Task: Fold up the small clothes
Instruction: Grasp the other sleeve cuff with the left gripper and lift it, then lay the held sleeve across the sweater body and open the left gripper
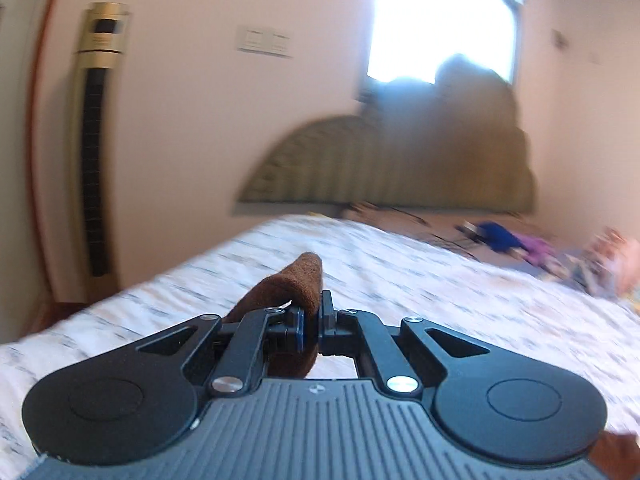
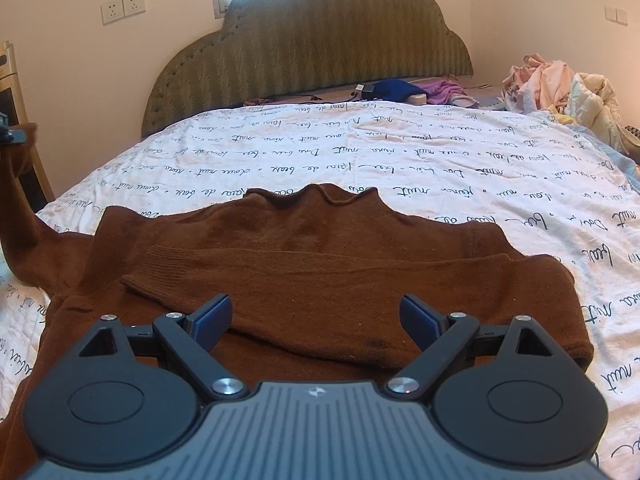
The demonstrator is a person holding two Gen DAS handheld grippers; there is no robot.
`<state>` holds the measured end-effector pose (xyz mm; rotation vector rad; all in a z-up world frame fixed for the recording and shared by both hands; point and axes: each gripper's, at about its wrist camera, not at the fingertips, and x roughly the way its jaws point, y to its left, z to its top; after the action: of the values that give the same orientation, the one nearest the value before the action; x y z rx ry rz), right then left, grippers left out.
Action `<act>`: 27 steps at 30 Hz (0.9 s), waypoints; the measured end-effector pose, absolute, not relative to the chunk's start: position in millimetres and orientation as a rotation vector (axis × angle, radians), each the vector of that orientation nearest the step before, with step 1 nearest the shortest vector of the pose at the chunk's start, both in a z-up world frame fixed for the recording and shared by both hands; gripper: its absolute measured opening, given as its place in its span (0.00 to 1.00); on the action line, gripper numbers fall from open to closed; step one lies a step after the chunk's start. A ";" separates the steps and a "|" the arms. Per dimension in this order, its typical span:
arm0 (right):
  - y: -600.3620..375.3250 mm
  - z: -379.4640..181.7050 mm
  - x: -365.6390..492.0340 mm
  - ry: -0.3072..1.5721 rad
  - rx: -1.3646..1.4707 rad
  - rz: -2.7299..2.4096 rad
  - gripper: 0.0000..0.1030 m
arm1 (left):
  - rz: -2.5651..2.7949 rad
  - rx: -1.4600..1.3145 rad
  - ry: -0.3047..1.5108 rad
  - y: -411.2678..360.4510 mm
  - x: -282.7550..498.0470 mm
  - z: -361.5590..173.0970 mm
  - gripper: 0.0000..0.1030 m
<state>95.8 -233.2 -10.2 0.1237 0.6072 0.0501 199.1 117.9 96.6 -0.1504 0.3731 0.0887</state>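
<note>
A: Start at the jaws. What has the left gripper (image 1: pixel 310 326) got?

B: Its jaws are pinched tight on a brown cuff, the end of a sleeve (image 1: pixel 298 284), which sticks up just past the pads. In the right wrist view that same sleeve (image 2: pixel 24 216) rises off the bed at the far left edge, stretched up to the left gripper (image 2: pixel 12 134).

A: And the right gripper (image 2: pixel 316 316)?

B: Jaws spread wide, holding nothing, poised low over the near part of the brown sweater (image 2: pixel 320 256). The garment lies flat just ahead of those jaws on the lettered bedsheet (image 2: pixel 400 148), neck pointing away. The other sleeve (image 2: pixel 328 284) is already laid across the body, straight ahead of the open jaws.

A: So which step?

B: I'd say the second sleeve fold. The lifted sleeve likely needs carrying across the body, towards the right jaws, and laying over the first one.

A: What does that call for?

B: Keeping the cuff taut so it lands flat, probably. The right gripper could steady the body or then take the hem.
</note>
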 end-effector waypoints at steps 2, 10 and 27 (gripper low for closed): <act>-234.9 -10.1 95.2 0.605 0.134 0.052 0.89 | 0.015 -0.144 0.408 94.0 195.4 84.9 0.05; -242.0 -11.1 95.6 0.600 0.147 0.037 0.89 | -0.141 -0.045 0.504 23.0 181.1 42.2 0.06; -254.9 -17.9 100.4 0.613 0.196 0.019 0.89 | -0.171 0.215 0.570 -52.0 150.3 -14.3 0.49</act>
<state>100.4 -254.9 -17.9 0.1964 0.6125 0.0187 150.3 -52.0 -14.3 0.2147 0.5700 -0.1711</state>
